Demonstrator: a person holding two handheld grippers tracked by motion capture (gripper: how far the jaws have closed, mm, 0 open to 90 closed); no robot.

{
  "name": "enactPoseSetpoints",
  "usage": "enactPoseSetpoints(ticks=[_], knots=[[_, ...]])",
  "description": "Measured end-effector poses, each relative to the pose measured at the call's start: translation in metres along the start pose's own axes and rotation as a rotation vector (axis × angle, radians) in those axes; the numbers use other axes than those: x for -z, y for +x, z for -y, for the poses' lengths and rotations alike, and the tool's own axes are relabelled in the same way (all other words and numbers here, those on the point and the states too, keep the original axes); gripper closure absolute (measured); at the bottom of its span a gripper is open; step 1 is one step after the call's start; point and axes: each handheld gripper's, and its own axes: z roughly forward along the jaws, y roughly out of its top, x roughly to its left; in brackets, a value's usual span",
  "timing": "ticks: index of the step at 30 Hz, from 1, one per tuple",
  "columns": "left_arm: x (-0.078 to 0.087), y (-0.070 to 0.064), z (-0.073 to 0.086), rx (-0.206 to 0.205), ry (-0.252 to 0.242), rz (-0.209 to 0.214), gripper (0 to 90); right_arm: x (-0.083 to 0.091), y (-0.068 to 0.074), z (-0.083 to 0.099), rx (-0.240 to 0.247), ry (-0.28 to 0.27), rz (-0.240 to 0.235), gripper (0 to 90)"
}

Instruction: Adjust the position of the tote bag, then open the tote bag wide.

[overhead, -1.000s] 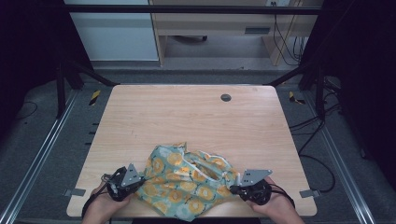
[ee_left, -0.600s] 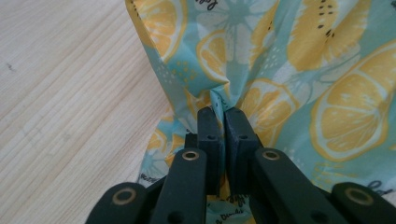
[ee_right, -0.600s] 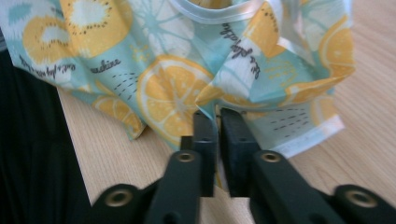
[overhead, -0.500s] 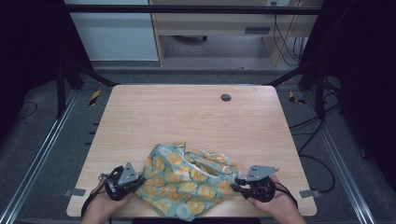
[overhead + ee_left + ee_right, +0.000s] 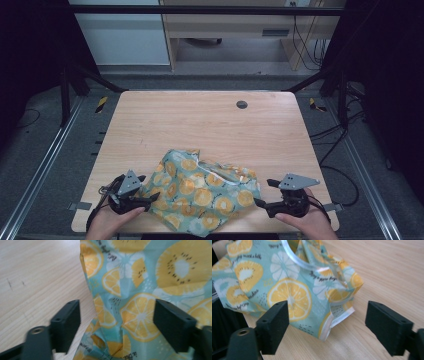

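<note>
A crumpled light-blue cloth bag (image 5: 202,192) printed with orange and kiwi slices lies near the table's front edge. My left gripper (image 5: 148,189) sits at its left side, open; in the left gripper view its jaws straddle the cloth's left edge (image 5: 120,315). My right gripper (image 5: 264,192) rests at the bag's right corner, open. In the right gripper view that corner (image 5: 329,315) with its clear plastic trim lies between the wide-apart jaws, touching neither. A hand holds each gripper from below.
The wooden table (image 5: 210,125) has a small dark round grommet (image 5: 242,104) near its far edge. Metal frame rails run along both sides, with cables on the floor at the right. A cabinet stands beyond the table.
Both grippers have drawn outward from the bag, the right one moving right. The bag has settled flatter and wider on the table.
</note>
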Motion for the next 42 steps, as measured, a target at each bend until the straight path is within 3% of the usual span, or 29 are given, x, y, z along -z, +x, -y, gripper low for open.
enactPoseSetpoints(ticks=[1,6,12,13,15,17,19,21,24,25,28,33,35,42], knots=[[0.003,0.000,-0.002,0.017,-0.030,0.004,14.7,0.006,-0.002,-0.004,-0.019,-0.012,0.002,15.5],[0.006,-0.002,-0.005,0.034,-0.067,0.020,9.4,0.014,-0.009,-0.017,-0.017,-0.055,0.002,12.3],[0.010,-0.008,-0.014,0.034,-0.112,0.017,8.5,0.018,-0.019,-0.045,-0.011,-0.086,0.021,22.3],[0.011,-0.009,-0.017,0.036,-0.112,0.014,8.5,0.015,-0.021,-0.055,-0.003,-0.067,0.038,25.2],[0.012,-0.009,-0.021,0.032,-0.115,0.011,8.5,0.013,-0.022,-0.059,-0.003,-0.058,0.046,27.5],[0.013,-0.008,-0.030,0.031,-0.124,0.007,8.6,-0.002,-0.026,-0.072,-0.005,-0.010,0.066,33.6],[0.014,-0.007,-0.037,0.031,-0.128,0.013,8.6,-0.006,-0.027,-0.074,-0.002,-0.002,0.068,35.5],[0.012,-0.007,-0.049,0.022,-0.126,0.004,8.6,-0.027,-0.031,-0.084,0.003,0.035,0.071,40.5],[0.009,-0.007,-0.057,0.023,-0.135,-0.001,9.1,-0.037,-0.033,-0.088,0.009,0.049,0.066,43.0],[0.003,-0.008,-0.059,0.024,-0.130,0.005,9.1,-0.047,-0.036,-0.093,0.014,0.061,0.068,45.2],[-0.004,-0.011,-0.058,0.024,-0.120,0.013,9.0,-0.056,-0.039,-0.097,0.012,0.071,0.060,46.6],[-0.017,-0.019,-0.045,-0.006,-0.057,0.020,9.6,-0.075,-0.044,-0.099,0.003,0.115,0.040,45.8],[-0.022,-0.020,-0.041,-0.026,-0.027,0.012,9.9,-0.078,-0.044,-0.098,-0.004,0.121,0.030,44.7],[-0.028,-0.020,-0.037,-0.018,0.000,0.024,10.2,-0.086,-0.042,-0.094,0.000,0.137,0.002,42.7]])
